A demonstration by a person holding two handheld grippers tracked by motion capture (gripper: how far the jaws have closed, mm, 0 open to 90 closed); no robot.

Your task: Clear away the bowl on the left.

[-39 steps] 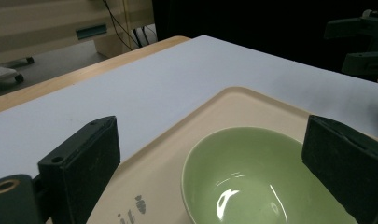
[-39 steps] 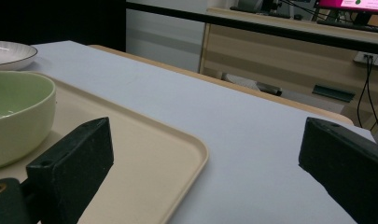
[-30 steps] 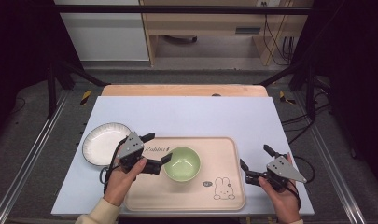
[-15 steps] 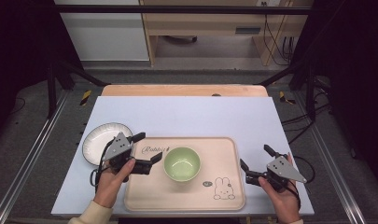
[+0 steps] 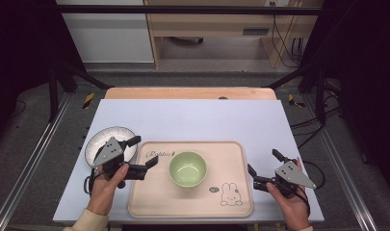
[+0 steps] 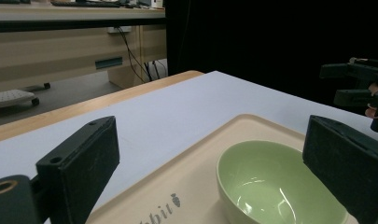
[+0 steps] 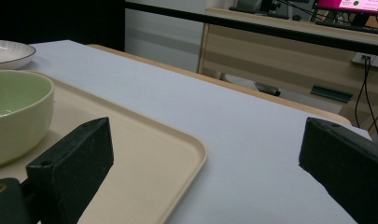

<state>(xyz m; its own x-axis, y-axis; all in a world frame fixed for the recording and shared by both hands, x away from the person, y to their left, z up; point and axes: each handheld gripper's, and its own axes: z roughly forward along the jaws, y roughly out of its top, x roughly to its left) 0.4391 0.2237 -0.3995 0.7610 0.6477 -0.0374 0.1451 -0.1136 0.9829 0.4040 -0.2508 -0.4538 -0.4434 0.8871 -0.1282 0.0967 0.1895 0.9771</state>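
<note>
Holding my left gripper [image 5: 143, 153] over the left edge of the tray [image 5: 149, 204], I have its jaws spread wide with nothing between them, aimed toward the green bowl [image 5: 188, 168]. The bowl sits upright on the tray, slightly left of the tray's centre, just beyond the jaw tips and apart from them. My right gripper [image 5: 263, 169] rests at the right edge of the tray, jaws likewise parted and empty; in the right gripper view the tray's corner [image 7: 196, 151] lies between them.

Risk points, in my judgement:
- The bowl wall is smooth and curved. A bite taken high on the rim could slip, letting the bowl tip or skid across the tray.
- Pushing forward before closing could shove the bowl toward the tray's right side.
- The white plate [image 5: 97, 142] lies just left of the tray, under my left gripper's rear; a dropped wrist could knock it.
- A one-sided pull on the tray could slide the bowl.
</note>
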